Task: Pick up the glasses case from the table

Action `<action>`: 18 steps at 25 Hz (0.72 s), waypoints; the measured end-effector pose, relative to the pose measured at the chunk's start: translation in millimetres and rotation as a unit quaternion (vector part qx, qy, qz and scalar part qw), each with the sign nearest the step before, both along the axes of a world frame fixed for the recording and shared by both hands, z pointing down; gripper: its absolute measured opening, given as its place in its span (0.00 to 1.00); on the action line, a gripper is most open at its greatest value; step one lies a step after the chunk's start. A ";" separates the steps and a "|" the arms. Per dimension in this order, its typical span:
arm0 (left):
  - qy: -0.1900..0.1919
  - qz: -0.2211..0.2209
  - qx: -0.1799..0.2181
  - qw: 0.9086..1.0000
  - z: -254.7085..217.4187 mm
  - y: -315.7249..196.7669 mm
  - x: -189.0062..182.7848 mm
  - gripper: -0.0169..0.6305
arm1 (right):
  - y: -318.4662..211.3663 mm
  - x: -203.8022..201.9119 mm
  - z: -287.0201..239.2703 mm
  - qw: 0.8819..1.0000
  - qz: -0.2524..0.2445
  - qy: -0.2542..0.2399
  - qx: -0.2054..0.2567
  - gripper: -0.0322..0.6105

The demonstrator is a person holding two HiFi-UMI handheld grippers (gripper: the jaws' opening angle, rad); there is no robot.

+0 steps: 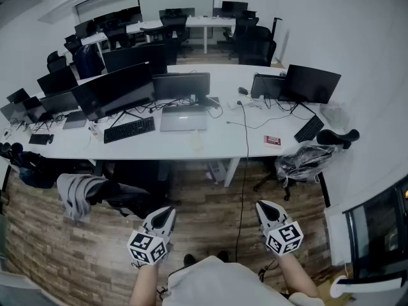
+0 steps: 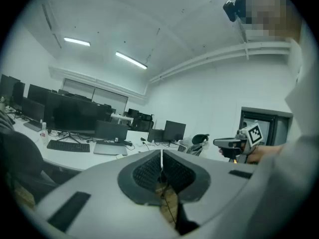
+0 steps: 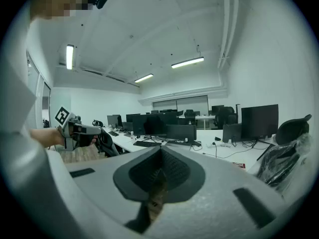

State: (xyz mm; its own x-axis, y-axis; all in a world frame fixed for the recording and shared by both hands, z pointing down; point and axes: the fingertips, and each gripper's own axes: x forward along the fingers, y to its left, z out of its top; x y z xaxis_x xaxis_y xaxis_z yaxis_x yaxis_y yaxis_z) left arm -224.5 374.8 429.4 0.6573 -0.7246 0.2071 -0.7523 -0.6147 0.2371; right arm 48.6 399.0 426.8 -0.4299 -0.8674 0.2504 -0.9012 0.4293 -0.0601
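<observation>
I stand on the wood floor in front of a long white table (image 1: 159, 148), holding both grippers level at waist height, well short of it. My left gripper (image 1: 169, 212) and right gripper (image 1: 262, 206) are both shut and empty, pointing toward the table. In the left gripper view the jaws (image 2: 161, 156) meet with nothing between them, and likewise in the right gripper view (image 3: 160, 153). A small pale object (image 1: 196, 142) lies near the table's front edge, below the laptop; I cannot tell whether it is the glasses case. Each gripper view shows the other gripper off to the side.
The table holds several monitors, a black keyboard (image 1: 129, 129), a grey laptop (image 1: 183, 120), a second keyboard (image 1: 309, 129) and a red-and-white item (image 1: 272, 140). A chair draped with grey clothing (image 1: 80, 193) stands left; a plastic-covered chair (image 1: 306, 161) right. A black cable (image 1: 245, 177) hangs to the floor.
</observation>
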 end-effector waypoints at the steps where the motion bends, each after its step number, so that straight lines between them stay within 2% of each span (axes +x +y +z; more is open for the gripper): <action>1: 0.000 0.000 0.000 1.000 -1.1 -0.2 0.2 0.05 | 0.1 -0.2 -1.6 1.000 -0.001 0.001 -0.001 0.04; 8: -0.002 -0.002 0.001 1.000 -1.9 -1.9 3.6 0.05 | -1.6 2.8 -4.7 1.000 -0.006 0.004 0.004 0.04; 18: -0.008 -0.007 -0.005 1.000 3.3 2.5 20.9 0.05 | -4.3 27.5 1.4 1.000 0.005 -0.020 -0.011 0.04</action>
